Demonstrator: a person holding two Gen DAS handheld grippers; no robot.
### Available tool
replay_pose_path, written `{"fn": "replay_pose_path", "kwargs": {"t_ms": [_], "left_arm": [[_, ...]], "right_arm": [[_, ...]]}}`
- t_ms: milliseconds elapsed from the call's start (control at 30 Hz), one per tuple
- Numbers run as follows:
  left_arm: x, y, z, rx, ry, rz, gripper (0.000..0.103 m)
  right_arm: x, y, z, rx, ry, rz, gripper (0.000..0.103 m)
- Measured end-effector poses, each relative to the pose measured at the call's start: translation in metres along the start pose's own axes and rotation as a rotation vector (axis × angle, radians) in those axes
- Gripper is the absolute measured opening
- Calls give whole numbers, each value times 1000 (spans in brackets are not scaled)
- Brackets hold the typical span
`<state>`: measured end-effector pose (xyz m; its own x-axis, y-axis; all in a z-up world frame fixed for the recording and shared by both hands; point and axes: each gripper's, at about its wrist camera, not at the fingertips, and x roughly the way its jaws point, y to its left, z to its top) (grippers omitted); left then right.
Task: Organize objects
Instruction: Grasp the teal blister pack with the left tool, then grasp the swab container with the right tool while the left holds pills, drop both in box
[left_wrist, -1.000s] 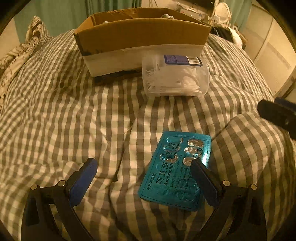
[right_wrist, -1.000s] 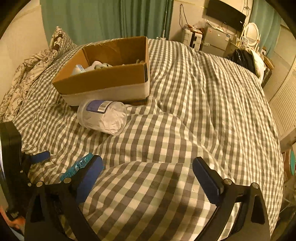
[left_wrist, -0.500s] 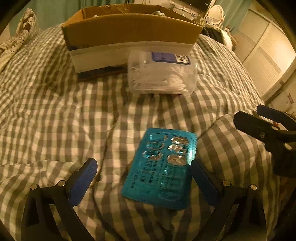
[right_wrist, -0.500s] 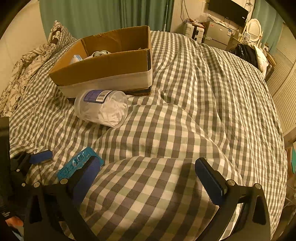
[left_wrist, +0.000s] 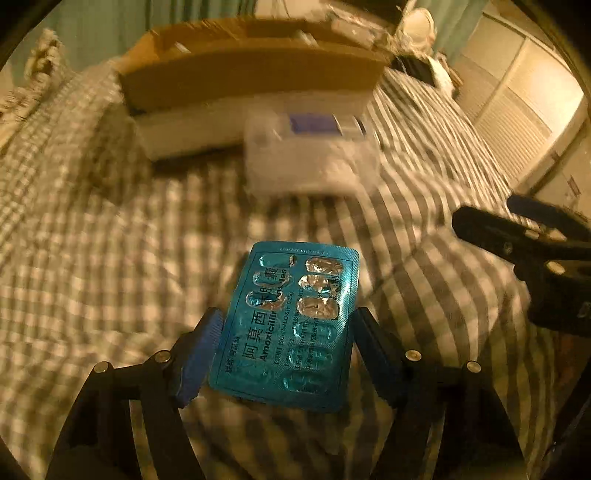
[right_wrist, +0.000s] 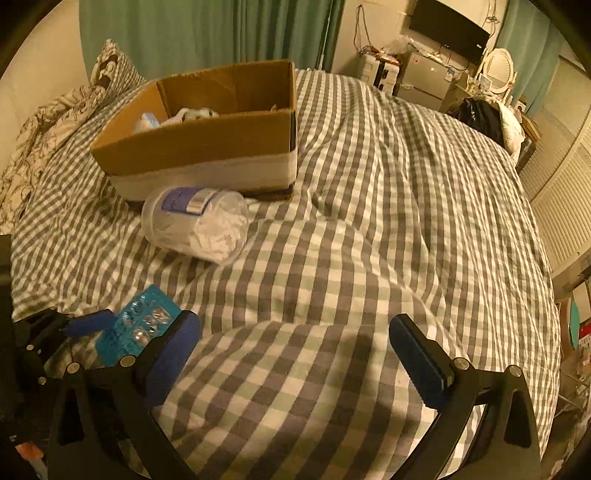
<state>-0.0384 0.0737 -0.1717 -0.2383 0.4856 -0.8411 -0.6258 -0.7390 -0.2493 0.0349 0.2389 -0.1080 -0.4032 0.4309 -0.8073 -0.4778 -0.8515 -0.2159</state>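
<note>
A teal pill blister pack (left_wrist: 291, 325) sits between the fingers of my left gripper (left_wrist: 288, 332), which is shut on its two long edges; the background is blurred with motion. The pack also shows in the right wrist view (right_wrist: 138, 328), held by the left gripper (right_wrist: 85, 325). My right gripper (right_wrist: 295, 354) is open and empty over the checked bedcover. A clear plastic jar (right_wrist: 195, 225) lies on its side in front of an open cardboard box (right_wrist: 207, 144).
The box holds a few pale items (right_wrist: 184, 114). Patterned pillows (right_wrist: 55, 114) lie at the far left. The right gripper shows at the right of the left wrist view (left_wrist: 535, 251). Furniture stands beyond the bed (right_wrist: 424, 70).
My left gripper has closed its fingers on the blister pack. The right gripper has drifted slightly left and stayed open.
</note>
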Motion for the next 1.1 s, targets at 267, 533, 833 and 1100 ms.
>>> {"fn": "replay_pose_path", "kwargs": {"t_ms": [267, 533, 833, 1100], "left_arm": [[-41, 59, 28, -72, -182, 269, 73], [-23, 102, 32, -179, -168, 329, 73], [-3, 112, 31, -217, -121, 299, 73], [4, 111, 32, -207, -101, 295, 74]], "right_arm": [[7, 39, 25, -44, -16, 21, 103], [45, 82, 50, -5, 11, 30, 103], [82, 90, 54, 56, 14, -32, 103], [90, 88, 61, 71, -9, -6, 103]]}}
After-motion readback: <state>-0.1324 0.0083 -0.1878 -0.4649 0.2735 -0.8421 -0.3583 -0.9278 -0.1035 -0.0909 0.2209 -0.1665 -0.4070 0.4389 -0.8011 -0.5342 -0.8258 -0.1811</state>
